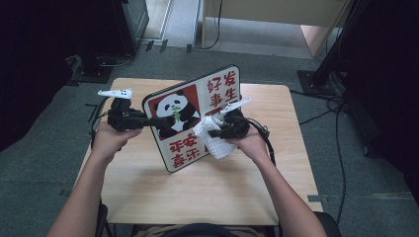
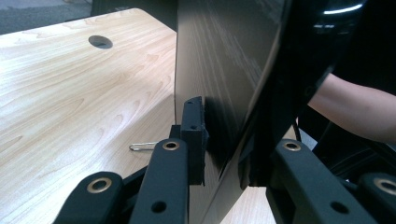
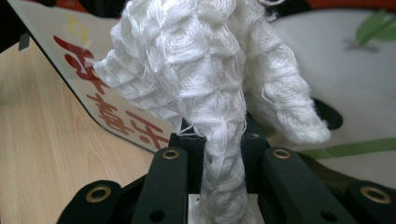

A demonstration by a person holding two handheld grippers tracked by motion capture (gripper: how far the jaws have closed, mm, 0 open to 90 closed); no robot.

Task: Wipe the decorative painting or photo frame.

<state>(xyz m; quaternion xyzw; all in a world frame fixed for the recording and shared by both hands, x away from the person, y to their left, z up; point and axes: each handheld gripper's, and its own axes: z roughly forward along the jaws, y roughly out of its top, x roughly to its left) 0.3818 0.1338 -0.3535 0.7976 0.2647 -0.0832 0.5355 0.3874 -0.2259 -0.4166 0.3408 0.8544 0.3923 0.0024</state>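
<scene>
We see the left tool (image 1: 148,120) clamped on the stiff, glossy panda board's (image 1: 188,94) edge; right tool (image 1: 216,132) pinching soft cloth (image 1: 213,140) against it.

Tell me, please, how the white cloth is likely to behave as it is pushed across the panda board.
The cloth is probably floppy: it bunches and droops above the right gripper. Its waffle weave looks soft and light, so it should drag rather than slip. The board looks stiff, held on edge by the left gripper.
</scene>
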